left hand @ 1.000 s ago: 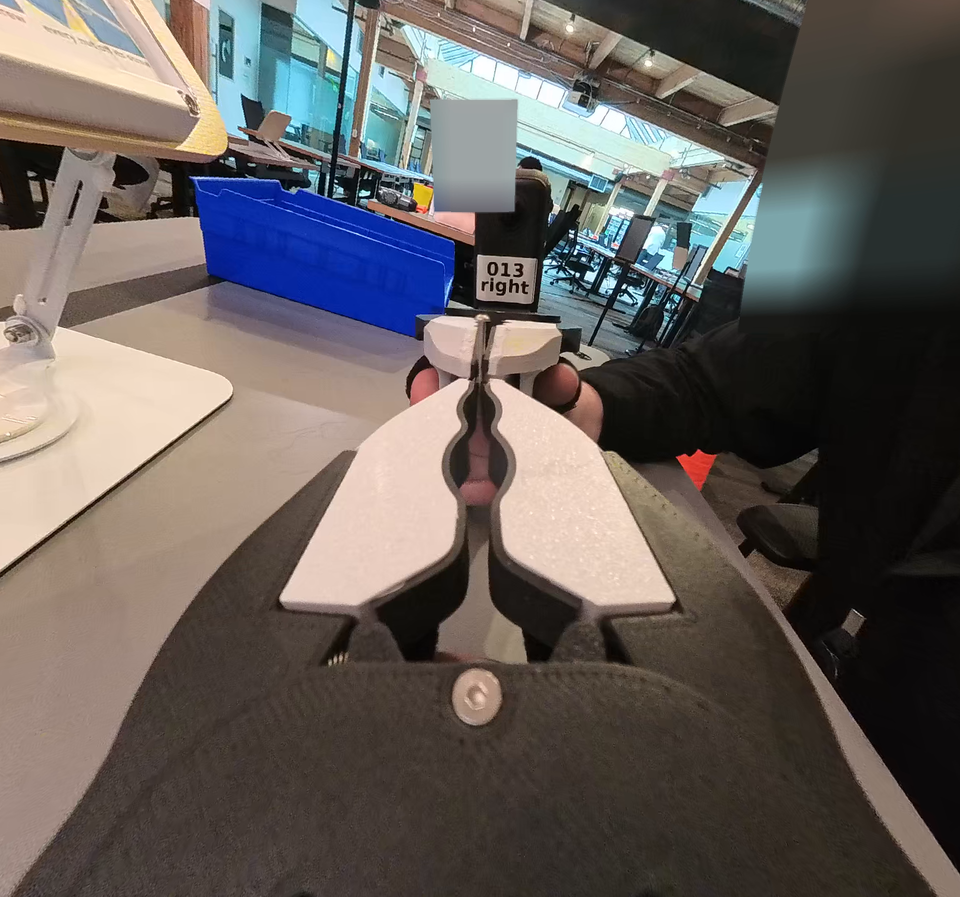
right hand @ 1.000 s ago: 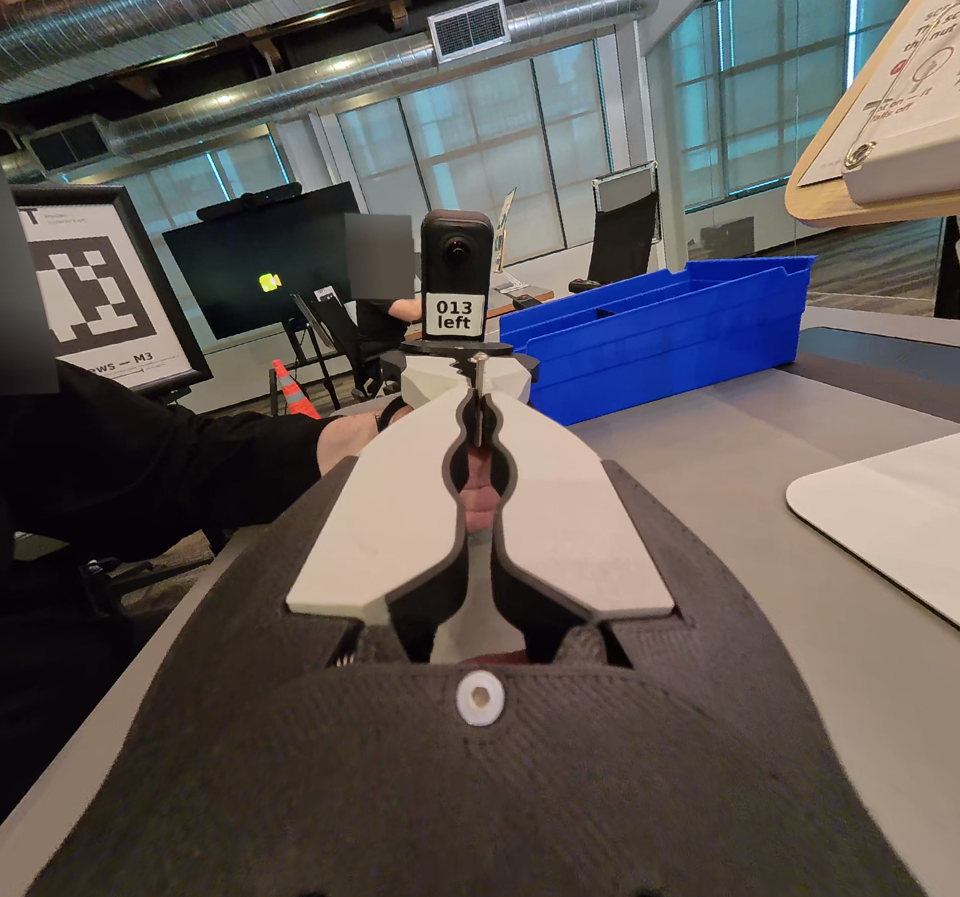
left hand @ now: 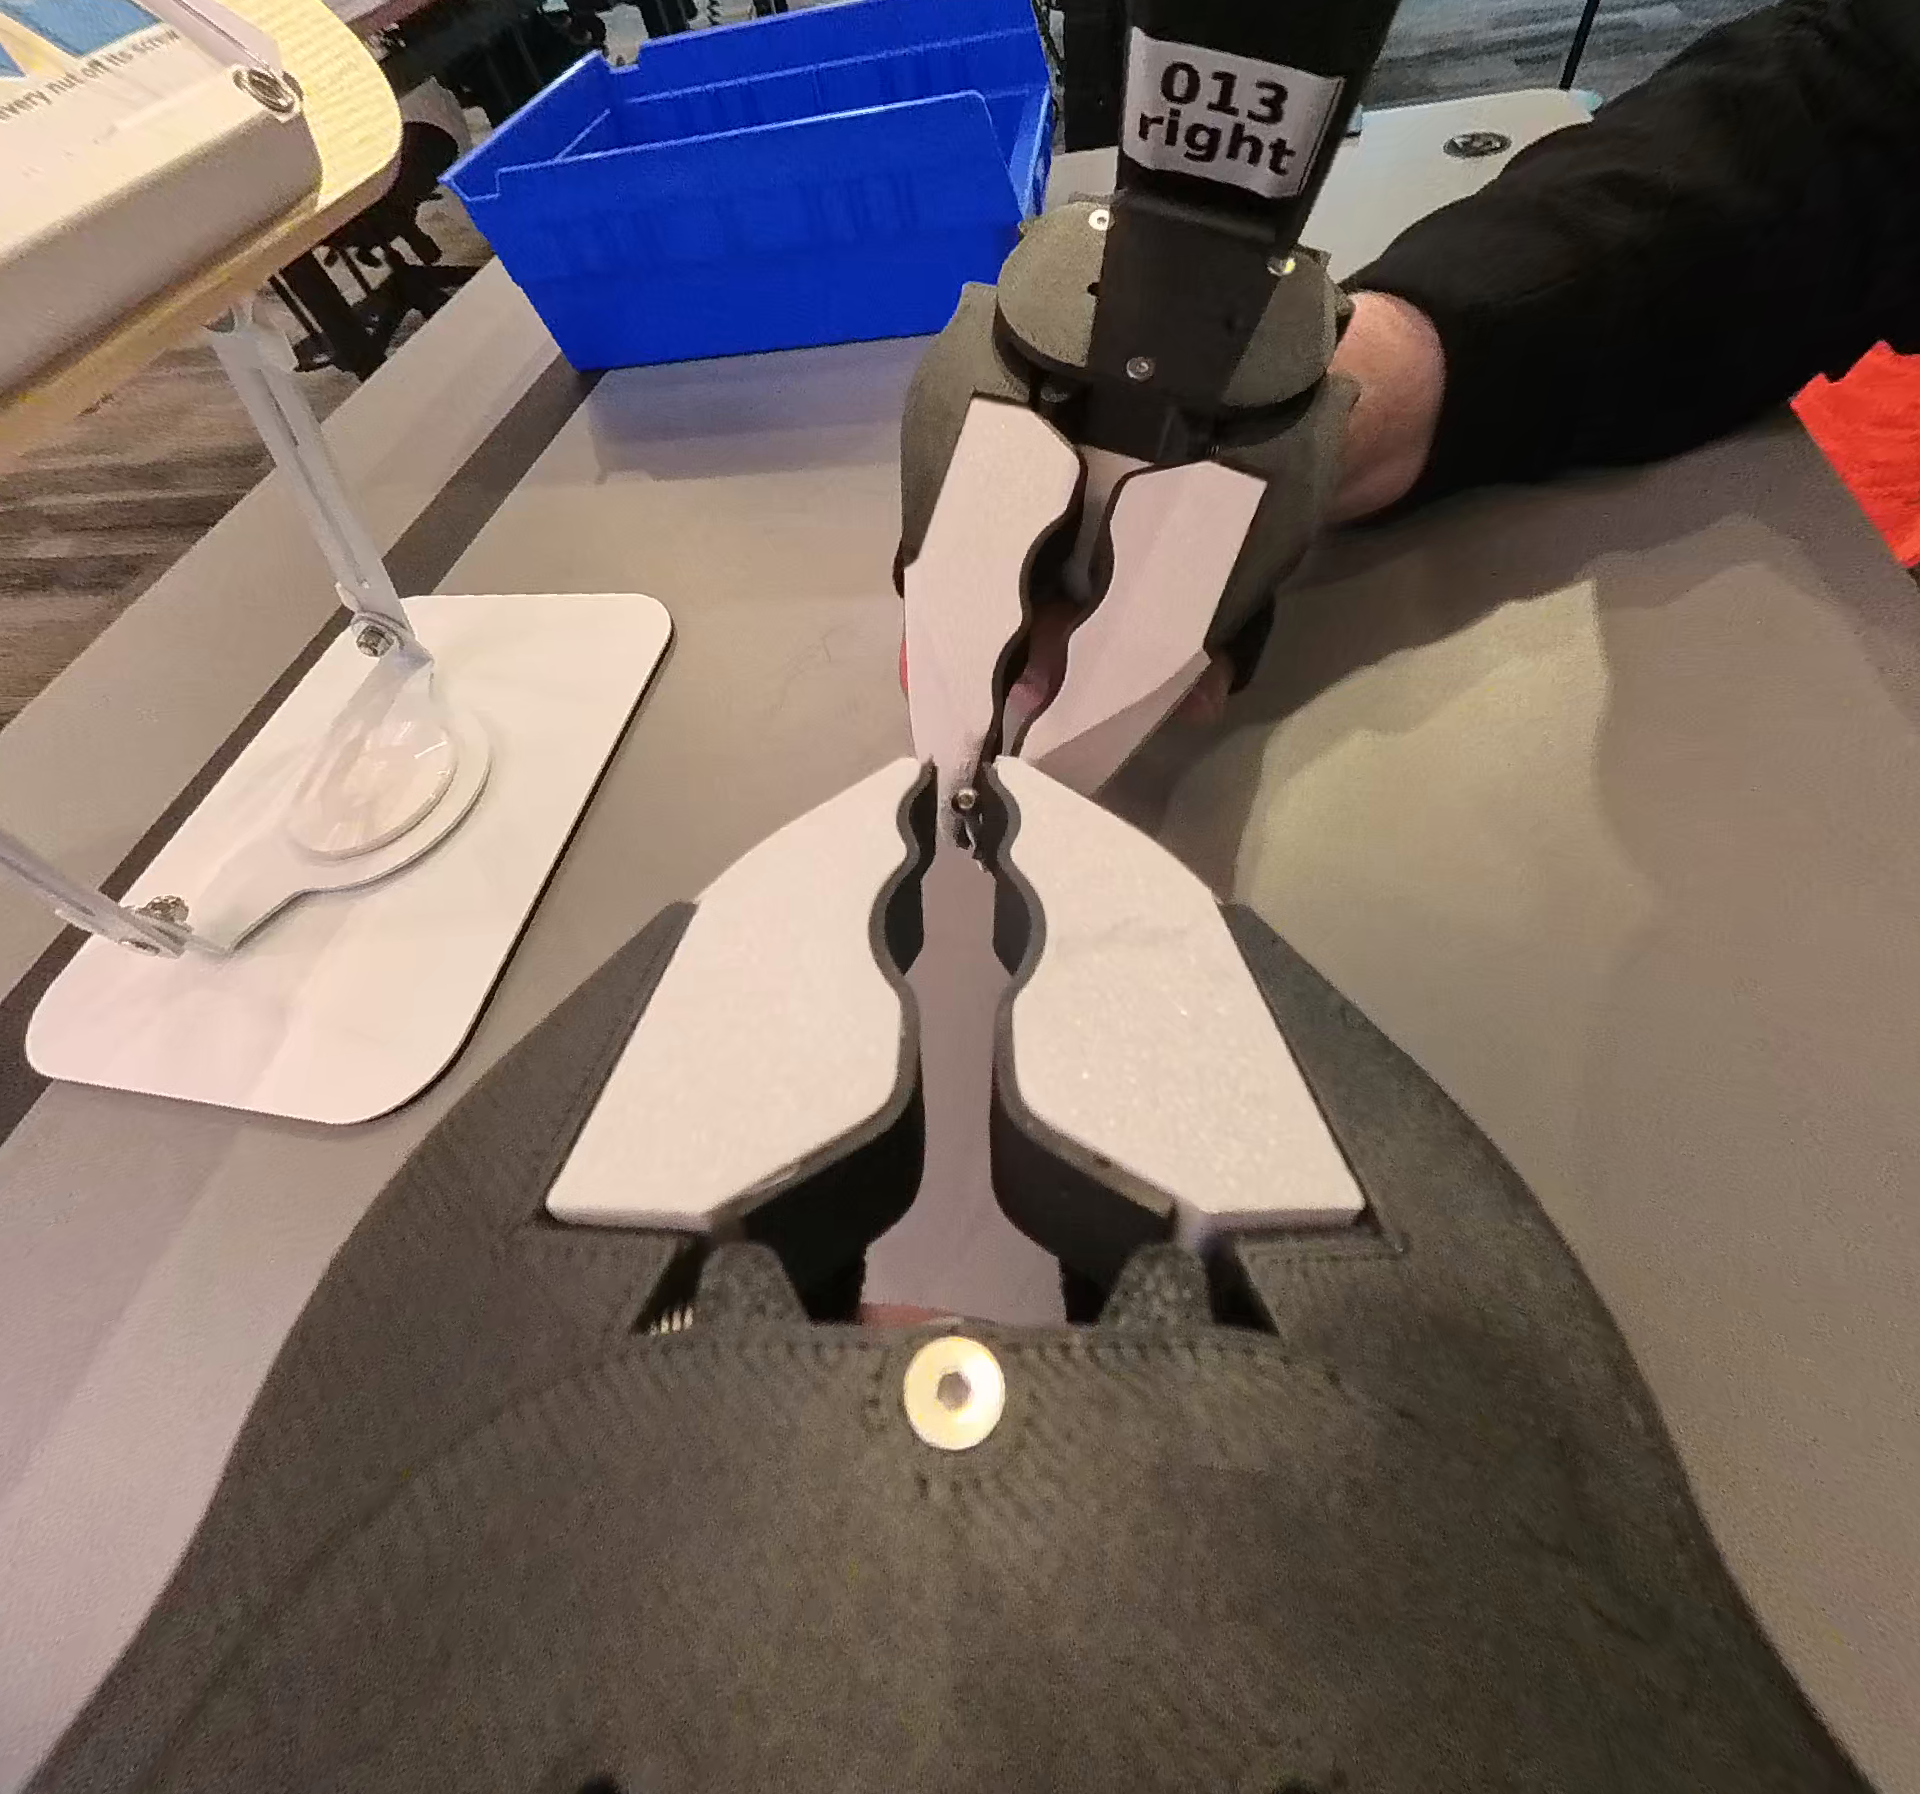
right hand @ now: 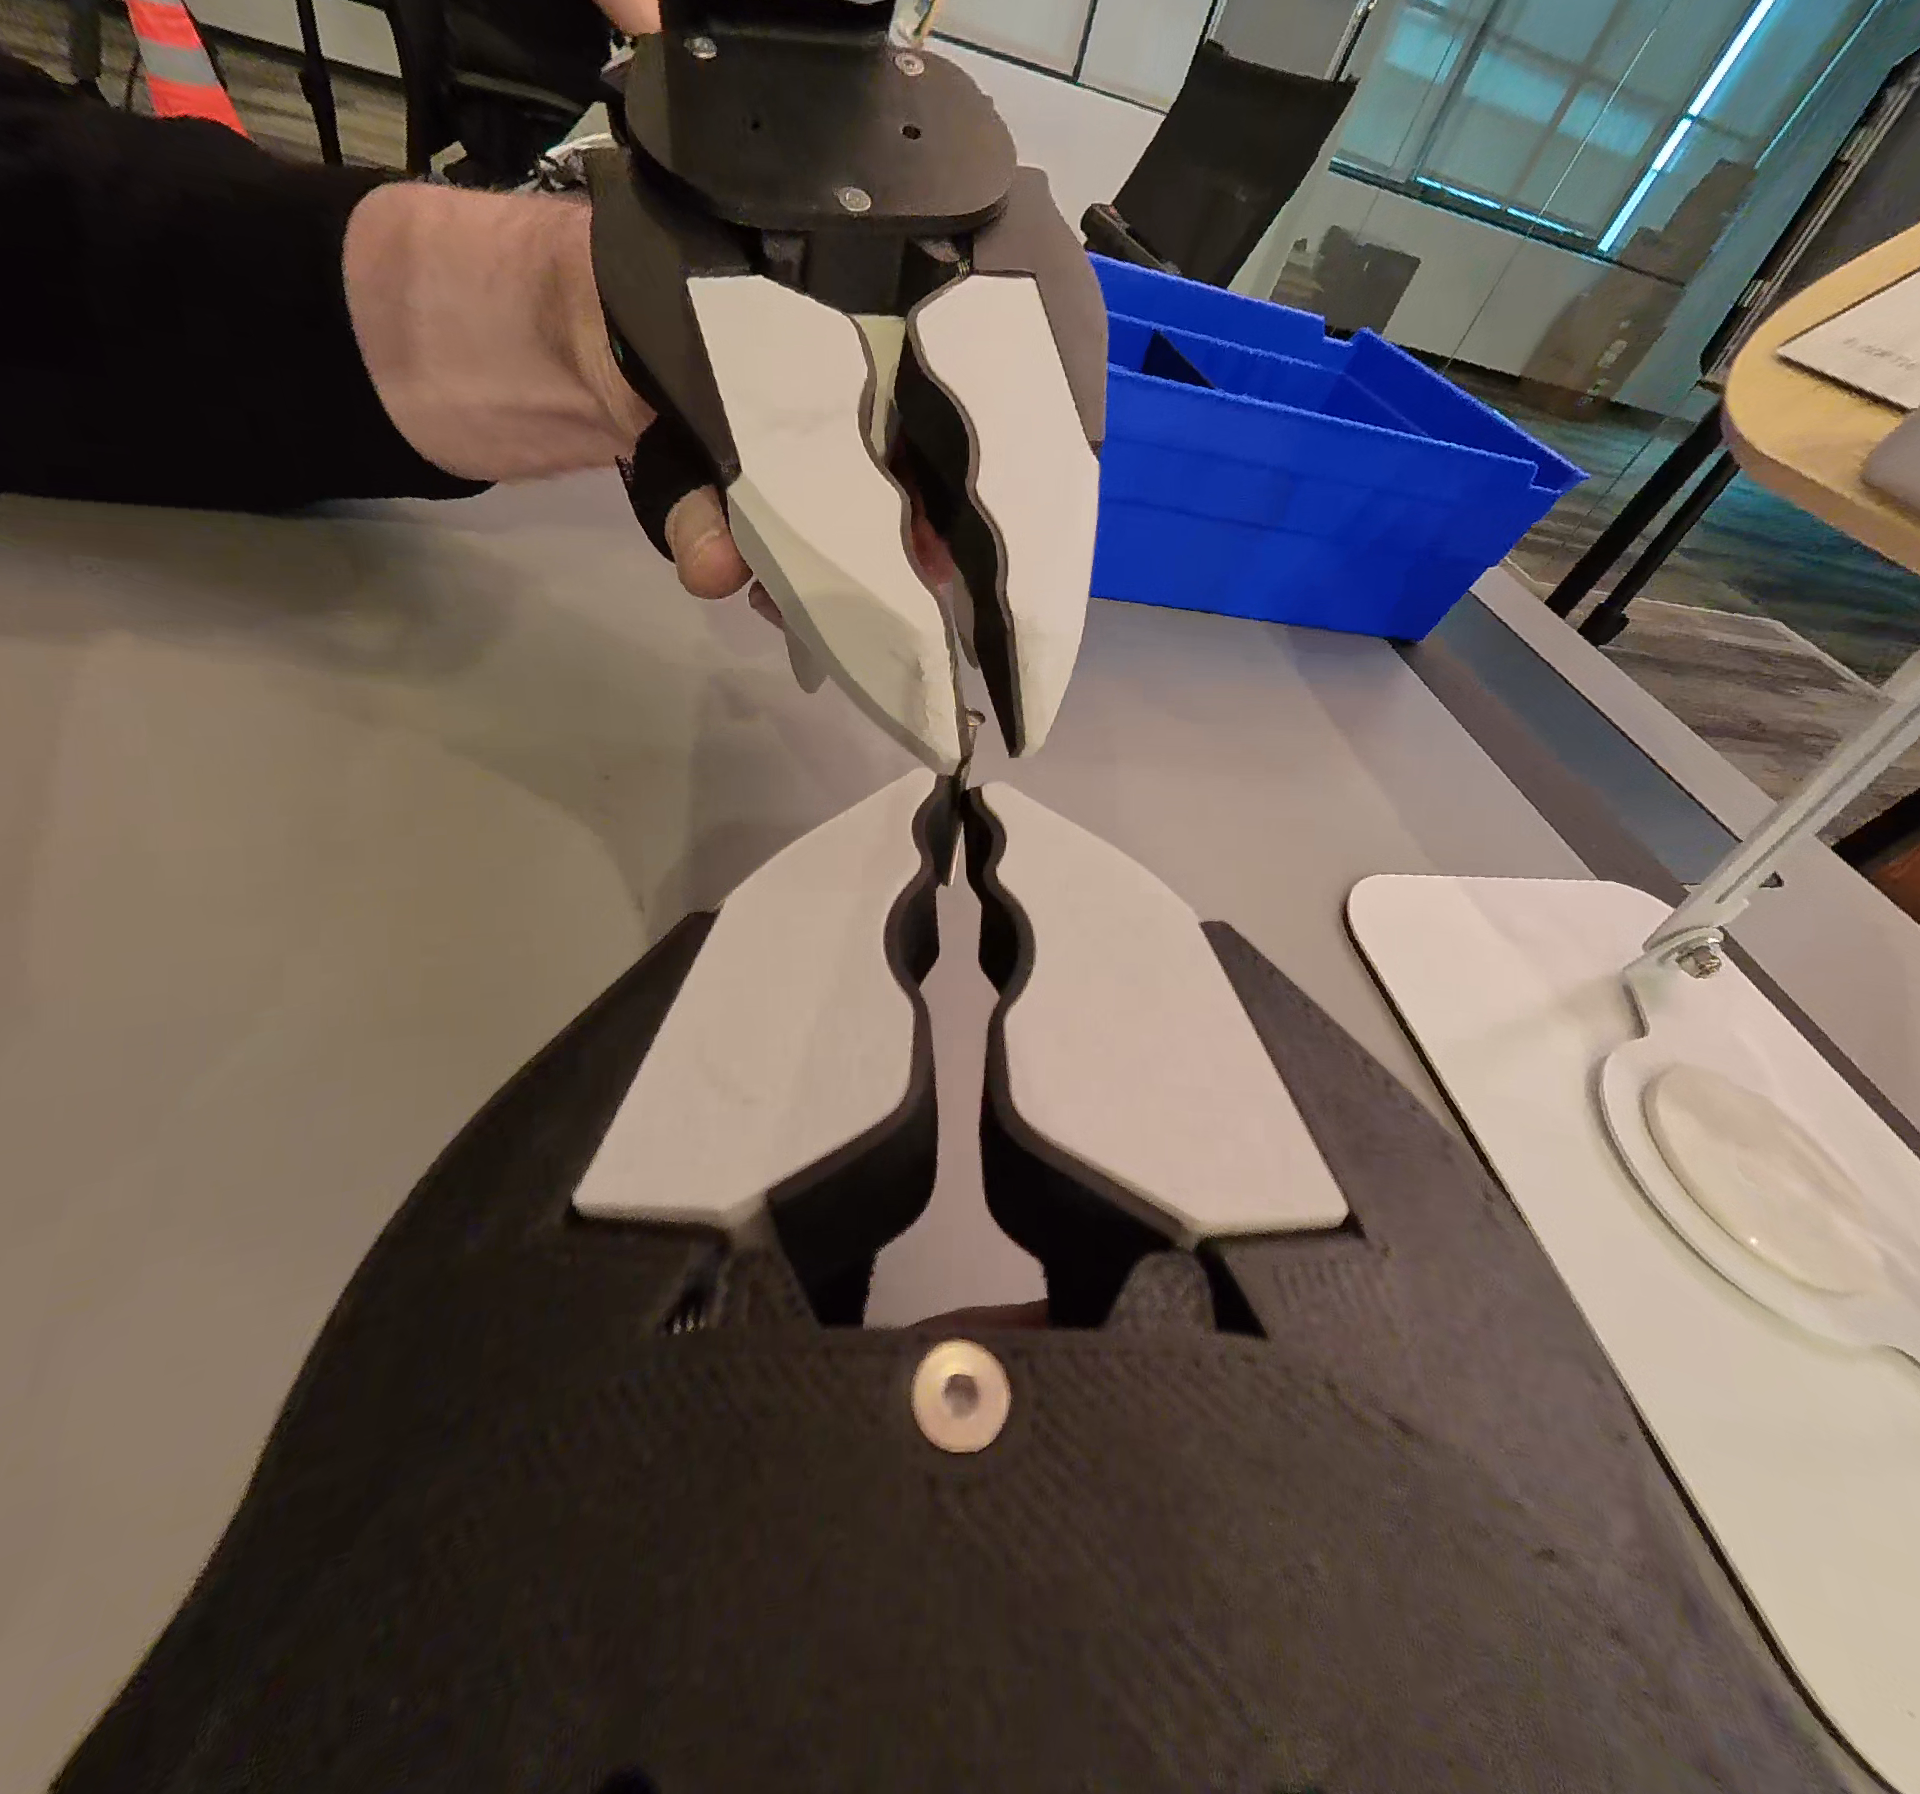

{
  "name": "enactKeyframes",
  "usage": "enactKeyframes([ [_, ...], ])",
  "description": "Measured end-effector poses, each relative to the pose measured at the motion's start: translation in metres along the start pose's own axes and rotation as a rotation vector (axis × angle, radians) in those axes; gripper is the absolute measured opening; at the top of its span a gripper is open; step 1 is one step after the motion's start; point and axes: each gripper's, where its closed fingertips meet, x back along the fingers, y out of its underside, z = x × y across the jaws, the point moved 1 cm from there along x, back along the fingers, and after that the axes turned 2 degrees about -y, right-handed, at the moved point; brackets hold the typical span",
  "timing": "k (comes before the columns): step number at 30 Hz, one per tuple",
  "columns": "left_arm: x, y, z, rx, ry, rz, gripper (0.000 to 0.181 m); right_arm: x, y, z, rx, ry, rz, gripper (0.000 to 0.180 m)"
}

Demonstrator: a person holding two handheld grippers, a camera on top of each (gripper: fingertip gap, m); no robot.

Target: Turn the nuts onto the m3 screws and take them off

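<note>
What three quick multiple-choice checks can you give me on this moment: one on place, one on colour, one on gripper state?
1. The blue bin sits:
A. on the table, beyond the left gripper
B. on the white base
C. between the grippers

2. The stand's flat base is:
A. red
B. white
C. green

3. The right gripper is:
A. wide open
B. shut on the screw
C. lying flat on the table

Key:
1 A: the bin stands on the far tabletop.
2 B: the plate is plain white.
3 B: its jaws pinch the thin shaft, tip to tip with the left gripper, which holds what looks like the nut.
</note>
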Motion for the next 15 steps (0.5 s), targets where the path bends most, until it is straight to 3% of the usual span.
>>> enactKeyframes([
  [15, 0.004, 0.016, 0.004, -0.051, 0.037, -0.093, 0.005, -0.003, 0.007, -0.005, 0.045, -0.012, -0.056, 0.002],
])
